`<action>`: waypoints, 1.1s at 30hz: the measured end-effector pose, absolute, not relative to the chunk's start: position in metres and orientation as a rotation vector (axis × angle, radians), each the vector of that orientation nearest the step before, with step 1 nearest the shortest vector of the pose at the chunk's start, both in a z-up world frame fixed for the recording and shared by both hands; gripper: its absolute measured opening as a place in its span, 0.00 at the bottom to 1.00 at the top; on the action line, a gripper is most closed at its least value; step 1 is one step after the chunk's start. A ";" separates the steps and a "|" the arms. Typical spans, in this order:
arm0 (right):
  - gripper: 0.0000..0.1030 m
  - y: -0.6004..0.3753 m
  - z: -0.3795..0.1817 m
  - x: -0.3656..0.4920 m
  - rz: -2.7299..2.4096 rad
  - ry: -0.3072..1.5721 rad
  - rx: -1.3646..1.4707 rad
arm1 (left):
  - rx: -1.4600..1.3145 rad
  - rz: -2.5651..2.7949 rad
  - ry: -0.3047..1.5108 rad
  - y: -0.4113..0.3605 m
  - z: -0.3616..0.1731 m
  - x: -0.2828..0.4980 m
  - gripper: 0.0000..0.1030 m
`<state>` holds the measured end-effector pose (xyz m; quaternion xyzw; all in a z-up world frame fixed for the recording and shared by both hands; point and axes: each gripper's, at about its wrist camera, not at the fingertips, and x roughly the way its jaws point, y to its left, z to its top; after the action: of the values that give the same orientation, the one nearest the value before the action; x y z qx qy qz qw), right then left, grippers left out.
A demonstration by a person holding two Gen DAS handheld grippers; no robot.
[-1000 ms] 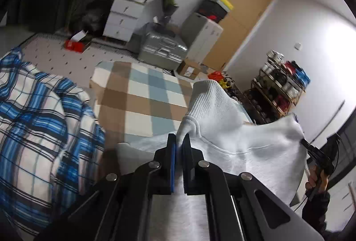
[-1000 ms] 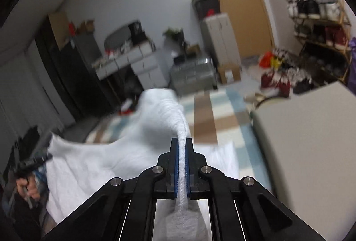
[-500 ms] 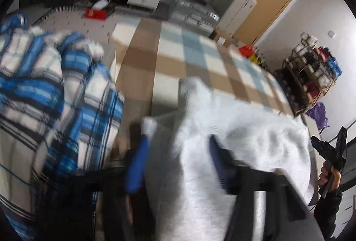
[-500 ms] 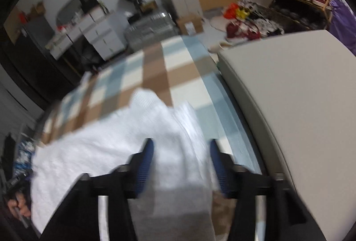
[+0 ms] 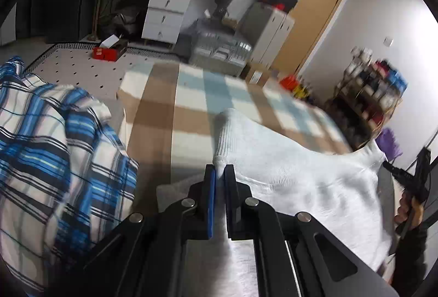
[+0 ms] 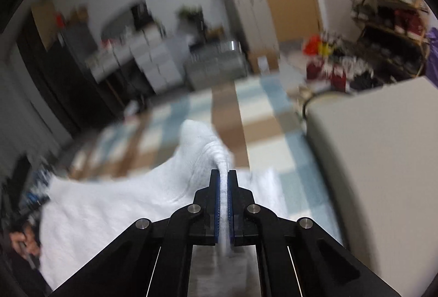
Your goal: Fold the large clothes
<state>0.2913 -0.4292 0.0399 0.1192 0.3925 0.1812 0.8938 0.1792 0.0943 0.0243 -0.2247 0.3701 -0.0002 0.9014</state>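
Observation:
A white knit sweater [image 5: 301, 173] stretches between my two grippers, its ribbed edge standing up in a peak past each one. In the left wrist view my left gripper [image 5: 219, 171] is shut on a fold of that edge, cloth pinched between the blue pads. My right gripper [image 6: 224, 173] is shut on the sweater [image 6: 109, 203] the same way, with fabric running back between its jaws. The right gripper [image 5: 410, 182] also shows far right in the left wrist view, held by a hand at the sweater's other end.
A blue and white plaid shirt [image 5: 54, 146] lies heaped to the left. A brown, blue and cream checked rug [image 5: 191, 94] covers the floor ahead. A grey cushion [image 6: 377, 160] lies on the right. White drawers [image 5: 164, 12], boxes and a shoe rack [image 5: 375, 94] line the walls.
Both grippers opened over the sweater half a second ago and have shut on its edge again. Both have sunk a little lower.

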 end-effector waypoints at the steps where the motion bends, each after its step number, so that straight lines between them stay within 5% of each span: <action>1: 0.04 -0.434 0.045 0.292 0.389 0.793 0.281 | -0.474 -0.006 0.760 0.099 0.025 0.180 0.02; 7: 0.05 -0.434 -0.006 0.333 0.247 0.973 0.277 | -0.478 0.067 0.922 0.109 -0.027 0.213 0.02; 8: 0.08 -0.430 -0.019 0.337 0.201 1.009 0.245 | -0.444 0.098 0.954 0.105 -0.034 0.214 0.02; 10: 0.33 -0.422 -0.032 0.339 0.124 1.059 0.182 | -0.386 0.142 0.989 0.096 -0.037 0.211 0.07; 15: 0.34 -0.434 0.003 0.304 0.164 1.015 0.157 | -0.285 0.207 0.944 0.081 -0.001 0.177 0.22; 19: 0.63 -0.465 0.027 0.241 0.199 0.939 0.175 | -0.275 0.195 0.878 0.070 0.014 0.128 0.45; 25: 0.63 -0.512 0.008 0.155 0.182 0.958 0.389 | -0.498 0.131 0.873 0.061 -0.005 0.074 0.45; 33: 0.60 -0.490 -0.011 0.140 0.287 0.993 0.434 | -0.547 0.135 0.845 0.046 -0.005 0.040 0.45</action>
<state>0.1398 -0.4899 -0.0109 0.2056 0.4709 0.1361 0.8470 0.0396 0.0455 -0.0052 -0.2619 0.4047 0.0647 0.8738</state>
